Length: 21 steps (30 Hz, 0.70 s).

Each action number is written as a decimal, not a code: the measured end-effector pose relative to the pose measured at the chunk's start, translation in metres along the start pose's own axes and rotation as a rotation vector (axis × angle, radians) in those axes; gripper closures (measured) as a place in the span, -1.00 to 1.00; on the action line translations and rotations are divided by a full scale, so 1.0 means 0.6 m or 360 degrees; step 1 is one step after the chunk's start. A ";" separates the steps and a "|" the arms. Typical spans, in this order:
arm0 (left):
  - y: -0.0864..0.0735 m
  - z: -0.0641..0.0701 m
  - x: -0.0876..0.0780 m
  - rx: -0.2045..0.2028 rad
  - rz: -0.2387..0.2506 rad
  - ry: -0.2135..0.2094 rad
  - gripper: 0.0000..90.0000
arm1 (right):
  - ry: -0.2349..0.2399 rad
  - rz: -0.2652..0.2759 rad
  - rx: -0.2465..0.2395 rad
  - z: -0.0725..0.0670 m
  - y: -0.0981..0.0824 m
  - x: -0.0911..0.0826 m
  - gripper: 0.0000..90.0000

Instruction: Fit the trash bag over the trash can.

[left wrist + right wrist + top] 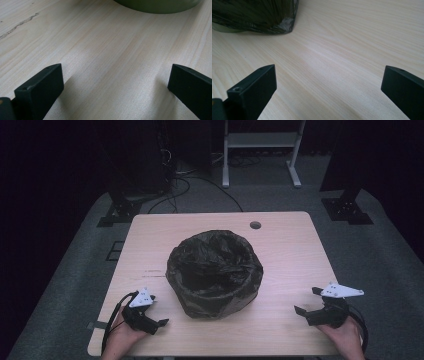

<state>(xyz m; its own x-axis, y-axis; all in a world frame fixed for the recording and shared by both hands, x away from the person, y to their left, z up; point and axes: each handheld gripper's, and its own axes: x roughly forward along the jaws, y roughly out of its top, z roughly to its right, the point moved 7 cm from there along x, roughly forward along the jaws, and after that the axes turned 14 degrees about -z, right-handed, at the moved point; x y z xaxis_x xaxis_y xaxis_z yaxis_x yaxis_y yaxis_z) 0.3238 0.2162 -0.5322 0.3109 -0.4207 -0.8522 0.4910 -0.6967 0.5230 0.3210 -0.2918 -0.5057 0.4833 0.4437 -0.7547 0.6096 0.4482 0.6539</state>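
A round bin lined with a crumpled black plastic bag (214, 272) stands in the middle of the light wooden table (290, 250). My left gripper (157, 310) rests near the front left edge, held by a hand, apart from the bin. Its jaws stand wide open over bare wood (116, 70), and the bin's green base (160, 6) lies ahead of them. My right gripper (307, 300) sits at the front right, also held by a hand. It is open and holds nothing (329, 68), with the bag's lower edge (254, 15) ahead to the left.
A round cable hole (255, 225) sits near the table's far edge. A dark scratch (152, 272) marks the wood left of the bin. Beyond the table stand a white frame (260, 150), cables on grey carpet, and black stand feet at left (117, 210) and right (347, 207).
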 end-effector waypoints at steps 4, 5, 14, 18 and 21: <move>0.000 0.000 0.000 0.0003 0.0000 -0.0001 -1.00 | -0.0023 -0.0038 -0.0009 0.000 -0.008 0.008 -1.00; 0.000 0.000 0.000 0.0002 0.0000 -0.0001 -1.00 | -0.0030 -0.0041 -0.0012 0.000 -0.009 0.010 -1.00; 0.000 0.001 0.000 0.0013 -0.0002 -0.0005 -1.00 | -0.0072 -0.0121 -0.0038 -0.001 -0.021 0.028 -1.00; 0.000 0.001 0.000 0.0015 -0.0002 -0.0006 -1.00 | -0.0074 -0.0155 -0.0041 -0.003 -0.023 0.034 -1.00; 0.000 0.001 0.000 0.0015 -0.0002 -0.0007 -1.00 | -0.0088 -0.0188 -0.0059 -0.005 -0.024 0.039 -1.00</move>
<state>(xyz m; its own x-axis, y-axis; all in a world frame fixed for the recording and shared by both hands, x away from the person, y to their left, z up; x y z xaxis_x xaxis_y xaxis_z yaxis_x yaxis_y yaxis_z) 0.3232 0.2160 -0.5322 0.3069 -0.4222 -0.8530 0.4839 -0.7025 0.5219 0.3215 -0.2853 -0.5326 0.4440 0.3434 -0.8276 0.6411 0.5236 0.5612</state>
